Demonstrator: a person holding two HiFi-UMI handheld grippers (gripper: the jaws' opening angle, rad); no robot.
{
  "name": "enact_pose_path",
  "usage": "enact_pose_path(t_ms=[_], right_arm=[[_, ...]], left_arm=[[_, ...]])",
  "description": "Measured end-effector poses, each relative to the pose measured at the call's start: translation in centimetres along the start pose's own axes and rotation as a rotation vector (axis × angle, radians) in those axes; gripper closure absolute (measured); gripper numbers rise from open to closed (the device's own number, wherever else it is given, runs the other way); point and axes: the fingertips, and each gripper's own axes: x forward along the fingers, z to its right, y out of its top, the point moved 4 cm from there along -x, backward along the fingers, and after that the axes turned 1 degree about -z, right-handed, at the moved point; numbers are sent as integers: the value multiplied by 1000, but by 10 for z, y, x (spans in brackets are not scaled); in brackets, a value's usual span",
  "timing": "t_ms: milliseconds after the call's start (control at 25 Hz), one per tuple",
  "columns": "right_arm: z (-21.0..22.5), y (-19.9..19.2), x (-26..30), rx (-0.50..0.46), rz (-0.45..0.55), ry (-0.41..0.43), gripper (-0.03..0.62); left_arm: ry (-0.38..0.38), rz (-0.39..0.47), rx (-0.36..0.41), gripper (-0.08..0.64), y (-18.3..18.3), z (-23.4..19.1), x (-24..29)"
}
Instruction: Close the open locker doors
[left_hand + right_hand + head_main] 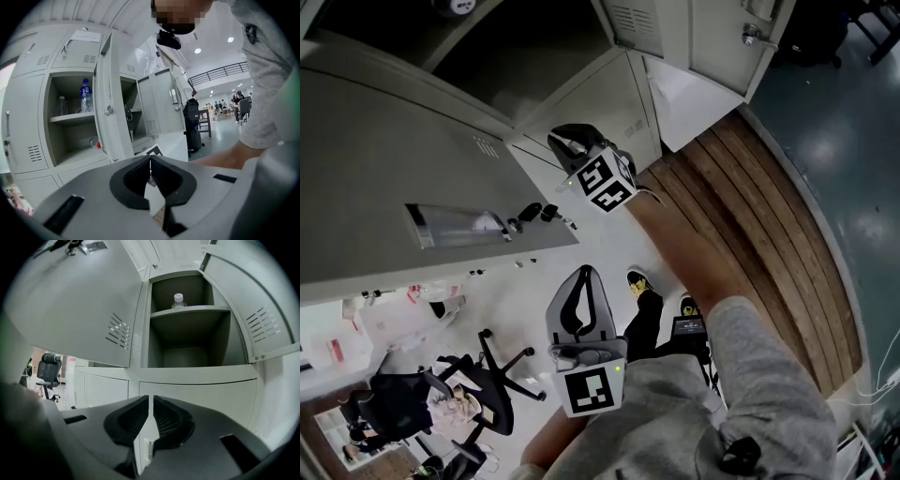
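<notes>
Grey lockers fill the top of the head view, where one wide open door (403, 187) swings out at the left. My right gripper (561, 141) hangs beside that door's edge, shut and empty. The right gripper view (150, 399) faces an open compartment (187, 338) with a bottle (178, 300) on its shelf, between a door on the left (70, 301) and one on the right (255, 310). My left gripper (585, 274) is held lower and nearer my body, shut (150, 158) on nothing. It looks at an open door (110, 108) and a blue-labelled bottle (85, 96).
A wooden strip of floor (759, 225) runs along the right. An office chair (464, 384) and a seated person (394, 408) are at the lower left. A further open door (159, 105) and distant people (236, 101) show in the left gripper view. My shoes (639, 281) stand below.
</notes>
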Motion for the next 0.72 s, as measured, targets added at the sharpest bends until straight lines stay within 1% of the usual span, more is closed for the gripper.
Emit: enact_pose_path(t_ms=[160,240,360,440,560,640,720], right_arm=[[0,13,-39,7,-2,-2,543],[-2,22,-66,7,-1,-1,543],[-6,39,-115,10,12,-3,543],[-4,53,-147,-7,15,-19,543],[-9,70,-201,-16,9,-50,543],[-14,80,-237,-10,5,-69,543],[-18,88,-271,-25,-8,-91,543]], left_arm=[[9,1,-10,548,1,3,-10],[9,6,-18,548,2,6,-18],[9,-10,-21,548,1,10,-32],[19,-1,-27,548,2,13,-40],[27,16,-62,548,-1,20,-58],[31,17,-69,548,-3,25,-71],[38,19,-74,548,-2,30,-82]])
